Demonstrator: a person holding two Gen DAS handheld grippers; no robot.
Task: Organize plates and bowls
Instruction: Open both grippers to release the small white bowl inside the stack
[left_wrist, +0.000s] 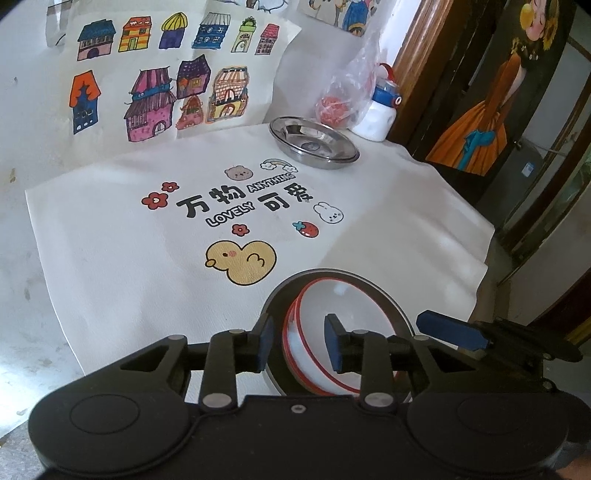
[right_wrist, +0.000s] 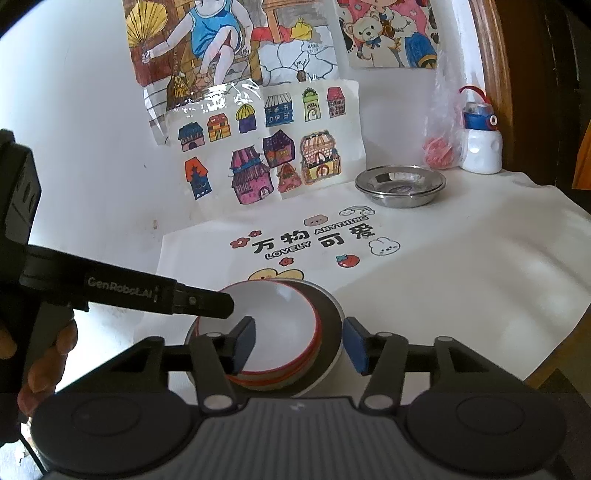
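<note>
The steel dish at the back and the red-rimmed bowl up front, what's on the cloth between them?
Nothing stands between the steel dish and the red-rimmed bowl; that stretch of cloth holds only printed cartoons and lettering, clearest in the right wrist view.

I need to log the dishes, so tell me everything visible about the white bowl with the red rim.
The white bowl looks ceramic or plastic, glossy white with a red rim and red bands outside. It appears to be two nested bowls, upright and slightly tilted, seated in a steel plate near the front of the printed cloth. It looks empty.
</note>
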